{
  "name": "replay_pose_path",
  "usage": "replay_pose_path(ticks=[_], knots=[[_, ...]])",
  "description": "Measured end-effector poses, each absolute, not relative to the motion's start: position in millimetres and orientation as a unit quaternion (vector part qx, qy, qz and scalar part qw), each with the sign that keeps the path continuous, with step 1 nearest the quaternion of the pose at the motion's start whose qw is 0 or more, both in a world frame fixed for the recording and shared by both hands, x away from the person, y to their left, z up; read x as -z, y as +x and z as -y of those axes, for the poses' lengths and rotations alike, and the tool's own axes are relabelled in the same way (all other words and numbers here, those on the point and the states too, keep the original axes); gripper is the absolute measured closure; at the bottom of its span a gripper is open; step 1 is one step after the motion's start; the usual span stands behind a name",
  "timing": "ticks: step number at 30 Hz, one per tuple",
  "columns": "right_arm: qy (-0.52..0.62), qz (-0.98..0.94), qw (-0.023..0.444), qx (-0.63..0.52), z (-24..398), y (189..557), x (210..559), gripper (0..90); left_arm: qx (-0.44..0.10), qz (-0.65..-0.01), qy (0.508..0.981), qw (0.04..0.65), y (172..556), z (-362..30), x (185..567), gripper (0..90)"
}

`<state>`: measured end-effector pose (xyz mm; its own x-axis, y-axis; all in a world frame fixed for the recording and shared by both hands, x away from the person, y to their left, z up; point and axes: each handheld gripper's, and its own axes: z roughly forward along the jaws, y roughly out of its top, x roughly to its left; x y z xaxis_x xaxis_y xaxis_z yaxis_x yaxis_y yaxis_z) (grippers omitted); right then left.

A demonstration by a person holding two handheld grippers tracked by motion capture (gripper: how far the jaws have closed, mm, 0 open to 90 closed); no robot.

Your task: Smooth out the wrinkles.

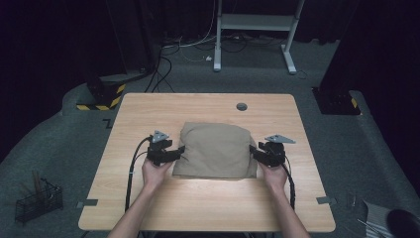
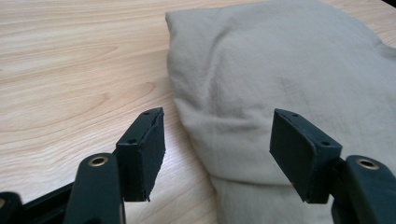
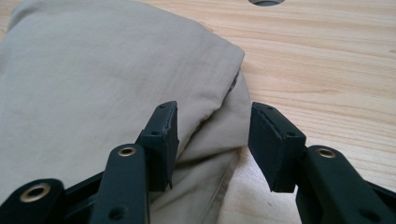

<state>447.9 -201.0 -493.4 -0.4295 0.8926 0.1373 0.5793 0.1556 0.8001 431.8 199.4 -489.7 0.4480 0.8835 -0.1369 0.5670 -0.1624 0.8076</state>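
A folded beige cloth (image 1: 216, 150) lies in the middle of the wooden table (image 1: 208, 203). My left gripper (image 1: 181, 150) is at the cloth's left edge and my right gripper (image 1: 252, 150) at its right edge, each held in a hand. In the left gripper view the left gripper (image 2: 217, 140) stands open, and the cloth's (image 2: 289, 70) folded edge lies beyond and below the gap. In the right gripper view the right gripper (image 3: 212, 135) is open too. The cloth's (image 3: 93, 70) layered right edge lies between the pads, and they do not press on it.
A round cable hole (image 1: 241, 106) sits in the tabletop behind the cloth. On the floor stand a wire basket (image 1: 37, 201) at the left and a white desk frame (image 1: 255, 29) at the back, with cables near it.
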Motion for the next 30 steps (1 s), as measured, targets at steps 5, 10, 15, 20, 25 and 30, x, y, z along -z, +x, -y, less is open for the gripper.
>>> replay_pose_path(ticks=[5,10,15,20,25,30], knots=[[0.497,-0.736,0.191,-0.418,206.1,441.2,492.1,52.2,-0.188,-0.492,0.735,0.427,424.2,-207.6,485.6,35.5],[0.494,-0.735,0.198,-0.421,210.7,433.5,489.6,52.3,-0.189,-0.496,0.730,0.431,415.8,-215.7,485.7,35.5],[0.497,-0.731,0.200,-0.423,215.7,425.5,489.2,52.3,-0.197,-0.499,0.728,0.427,407.9,-221.5,485.6,35.5],[0.496,-0.731,0.205,-0.422,220.9,416.5,490.3,52.1,-0.208,-0.494,0.730,0.425,397.6,-225.1,486.0,35.5],[0.503,-0.726,0.204,-0.422,226.1,408.2,493.7,51.4,-0.206,-0.500,0.727,0.423,389.6,-230.9,490.9,35.4],[0.502,-0.728,0.207,-0.419,230.1,401.2,497.0,51.2,-0.203,-0.507,0.721,0.427,382.6,-236.5,496.1,35.4]])
